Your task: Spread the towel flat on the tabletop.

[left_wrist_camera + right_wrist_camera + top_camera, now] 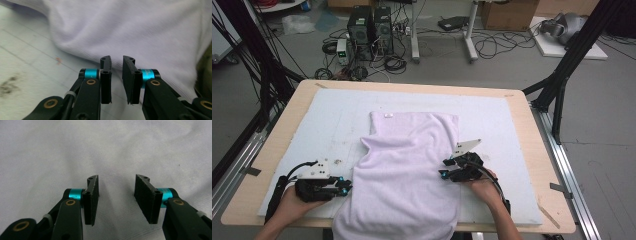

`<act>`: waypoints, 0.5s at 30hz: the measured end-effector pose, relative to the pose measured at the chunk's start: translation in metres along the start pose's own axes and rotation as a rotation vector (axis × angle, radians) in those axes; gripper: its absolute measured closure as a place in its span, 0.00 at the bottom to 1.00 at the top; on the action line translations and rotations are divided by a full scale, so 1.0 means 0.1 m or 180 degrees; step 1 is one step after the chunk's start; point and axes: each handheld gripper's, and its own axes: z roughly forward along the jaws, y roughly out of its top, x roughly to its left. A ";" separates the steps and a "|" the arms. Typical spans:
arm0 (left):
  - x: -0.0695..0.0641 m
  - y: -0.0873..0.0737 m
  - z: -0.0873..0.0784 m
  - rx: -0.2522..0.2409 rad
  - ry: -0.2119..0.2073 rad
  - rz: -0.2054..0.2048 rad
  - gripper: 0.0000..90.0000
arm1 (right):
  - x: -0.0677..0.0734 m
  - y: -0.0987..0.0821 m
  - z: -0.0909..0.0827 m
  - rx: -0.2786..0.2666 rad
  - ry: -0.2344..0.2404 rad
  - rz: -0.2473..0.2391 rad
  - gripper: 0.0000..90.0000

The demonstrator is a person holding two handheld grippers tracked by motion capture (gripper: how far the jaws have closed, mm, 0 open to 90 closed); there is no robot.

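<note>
A pale lilac garment (407, 170), apparently a sleeveless top, lies flat on a white pad (492, 115) covering the wooden desk (532, 145), its lower hem hanging over the near edge towards the person. The left tongs (346, 187) sit just beside the cloth's left edge, pointing into it; in the left gripper view (116, 75) their jaws stand a narrow gap apart with nothing between them, and the rounded fold of the lilac fabric (130, 32) lies just ahead of the tips, while bare white pad (27, 62) spreads to the left. The right tongs (445, 169) rest over the garment's right edge, pointing inwards towards the left tongs, so the cloth lies between the two. In the right gripper view (117, 195) these jaws are spread wider, empty, with the fabric (107, 150) under and beyond them. A small white label (388, 115) sits at the garment's far end, well away from both tongs.
</note>
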 end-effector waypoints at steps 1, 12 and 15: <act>-0.01 -0.02 0.00 -0.0008 -0.0045 0.0010 0.84 | 0.00 0.00 0.00 0.0000 -0.0002 -0.0005 0.60; -0.10 -0.03 0.09 0.0093 -0.0106 0.0120 0.97 | 0.00 0.00 0.00 0.0000 0.0002 0.0007 0.60; -0.12 -0.06 0.04 0.0075 0.0001 0.0114 0.97 | 0.00 0.00 0.00 0.0001 -0.0004 0.0005 0.60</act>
